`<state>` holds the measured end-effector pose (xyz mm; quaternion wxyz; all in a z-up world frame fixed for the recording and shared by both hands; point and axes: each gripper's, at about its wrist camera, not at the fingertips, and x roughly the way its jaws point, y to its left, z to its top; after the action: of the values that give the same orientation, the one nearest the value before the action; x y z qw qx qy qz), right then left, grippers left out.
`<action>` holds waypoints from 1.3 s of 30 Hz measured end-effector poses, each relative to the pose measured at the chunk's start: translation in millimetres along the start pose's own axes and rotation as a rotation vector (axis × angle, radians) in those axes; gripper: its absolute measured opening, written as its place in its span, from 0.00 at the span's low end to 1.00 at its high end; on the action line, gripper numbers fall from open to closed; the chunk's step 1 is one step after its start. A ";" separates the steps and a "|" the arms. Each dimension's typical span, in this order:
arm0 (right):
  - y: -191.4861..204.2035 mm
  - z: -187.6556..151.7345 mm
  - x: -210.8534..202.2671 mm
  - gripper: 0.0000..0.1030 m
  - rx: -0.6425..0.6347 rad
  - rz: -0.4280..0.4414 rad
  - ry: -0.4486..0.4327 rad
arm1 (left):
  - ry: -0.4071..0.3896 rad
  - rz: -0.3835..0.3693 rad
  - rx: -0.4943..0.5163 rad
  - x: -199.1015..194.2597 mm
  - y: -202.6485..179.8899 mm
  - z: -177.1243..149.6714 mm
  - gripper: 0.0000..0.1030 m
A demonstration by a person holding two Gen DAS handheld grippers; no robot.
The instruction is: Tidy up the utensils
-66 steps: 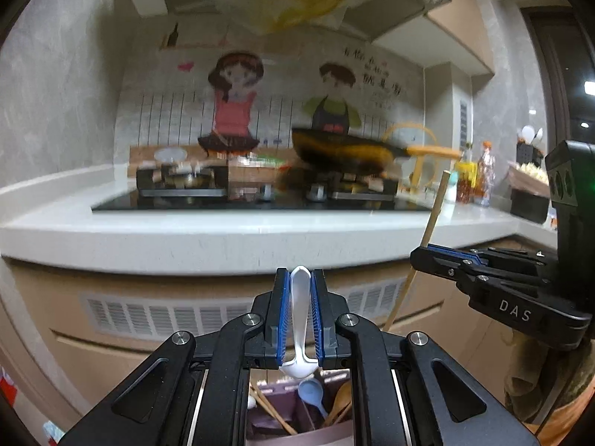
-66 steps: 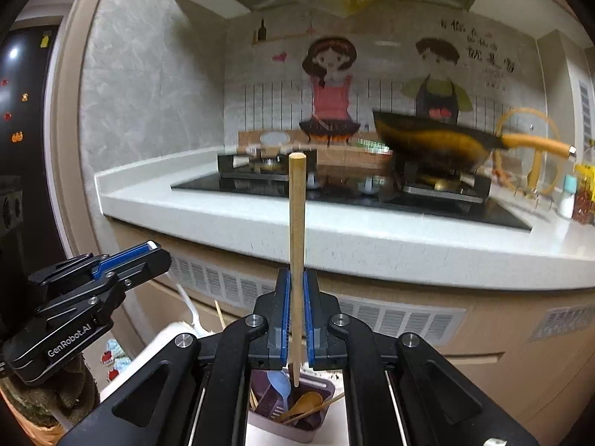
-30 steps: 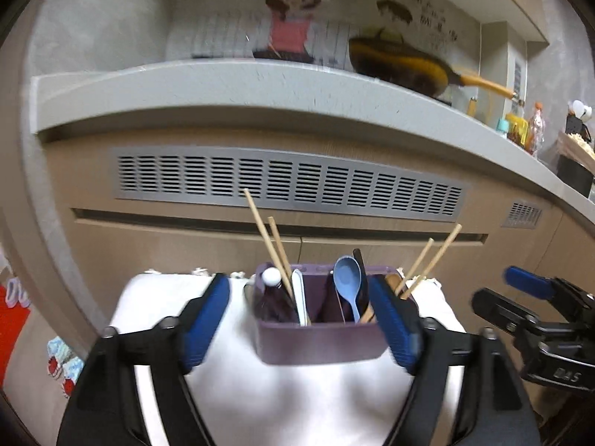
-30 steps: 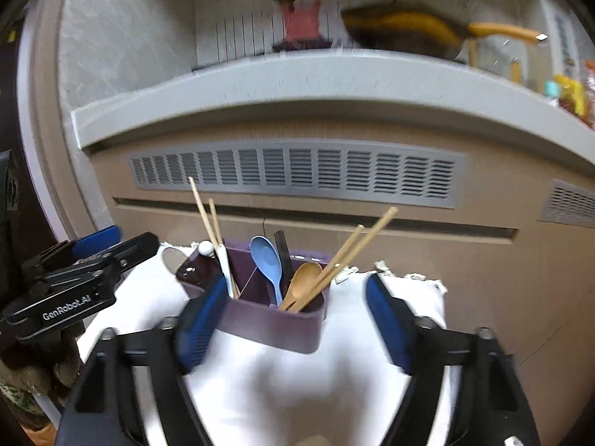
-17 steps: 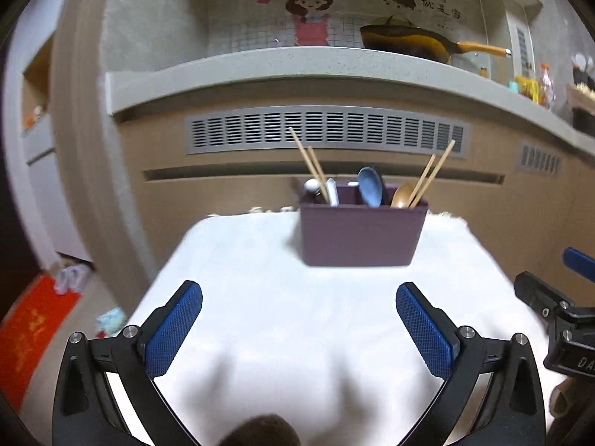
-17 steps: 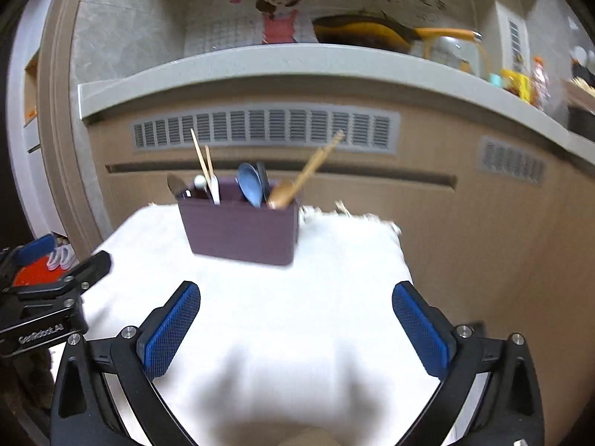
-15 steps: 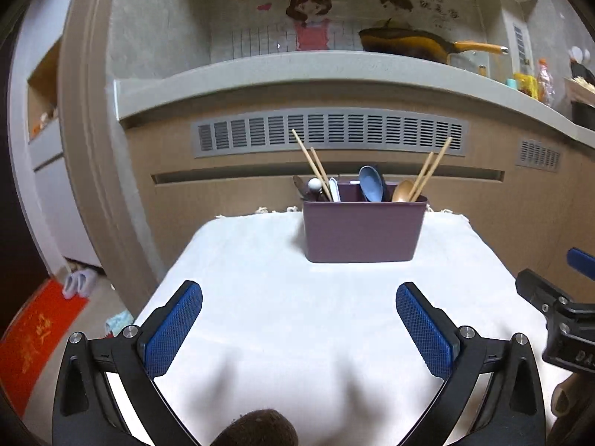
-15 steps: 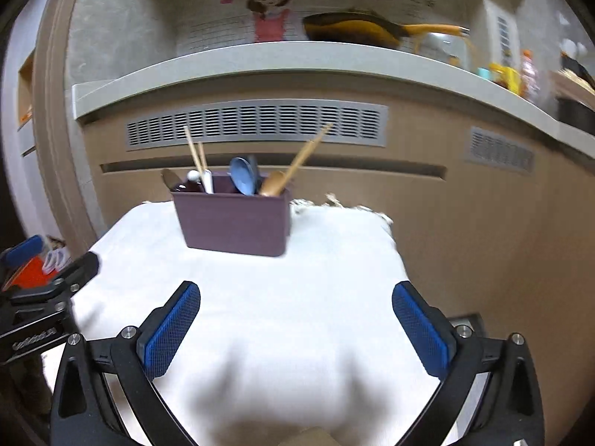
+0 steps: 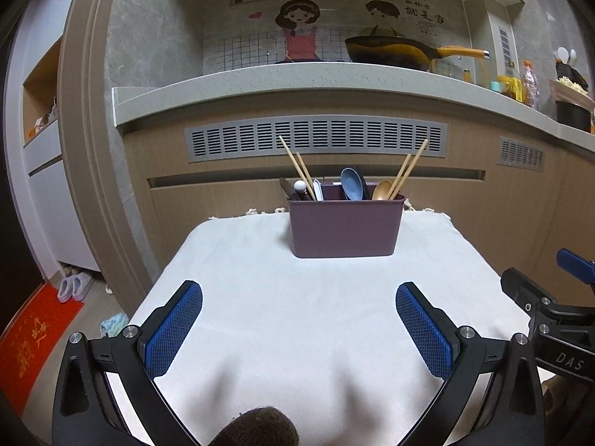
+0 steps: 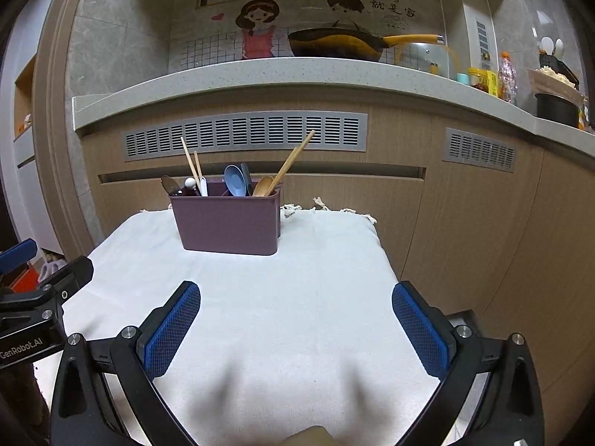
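Nearest to the cameras: the left gripper [image 9: 299, 329] and the right gripper [image 10: 296, 325] are both hanging over the near half of the white cloth [image 9: 316, 297], jaws spread as wide as they go, nothing between the blue pads [image 9: 173, 329]. A couple of seconds ago each was pinching one utensil above the holder (left a white spoon, right a wooden chopstick); both jaws are now empty, and both grippers have backed away from the holder toward the near edge.

Further out: the purple holder [image 9: 346, 226] is standing upright toward the far edge of the cloth, well apart from both grippers. It is carrying the chopsticks [image 9: 409, 173] leaning right, a second pair [image 9: 297, 165] leaning left, the blue spoon [image 9: 351, 182], the wooden spoon [image 9: 383, 190] and the white spoon [image 9: 317, 188].

Cloth is showing no loose utensils in either view. Judgement: the task is looking finished, or close to it.

Behind: cabinet front with grey vent [image 9: 316, 137], counter above, pan [image 9: 390, 52] sitting on it.
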<state>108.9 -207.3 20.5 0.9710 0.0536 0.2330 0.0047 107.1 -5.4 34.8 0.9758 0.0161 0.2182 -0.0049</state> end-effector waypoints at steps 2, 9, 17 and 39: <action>-0.7 0.0 0.7 0.99 0.001 0.002 0.005 | 0.003 -0.001 -0.004 0.4 0.7 0.2 1.00; 0.0 -0.5 1.4 0.99 -0.003 0.005 0.012 | 0.016 -0.011 -0.002 1.7 0.6 -0.6 1.00; -0.7 -1.1 1.4 0.99 -0.005 0.006 0.017 | 0.023 -0.014 -0.009 2.5 1.8 -1.0 1.00; 0.6 -2.3 -1.8 0.99 -0.009 0.009 0.006 | 0.024 -0.018 -0.008 0.2 -1.4 -3.1 1.00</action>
<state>106.2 -206.5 19.4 0.9705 0.0503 0.2354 0.0103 106.0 -6.7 32.0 0.9731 0.0102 0.2299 -0.0127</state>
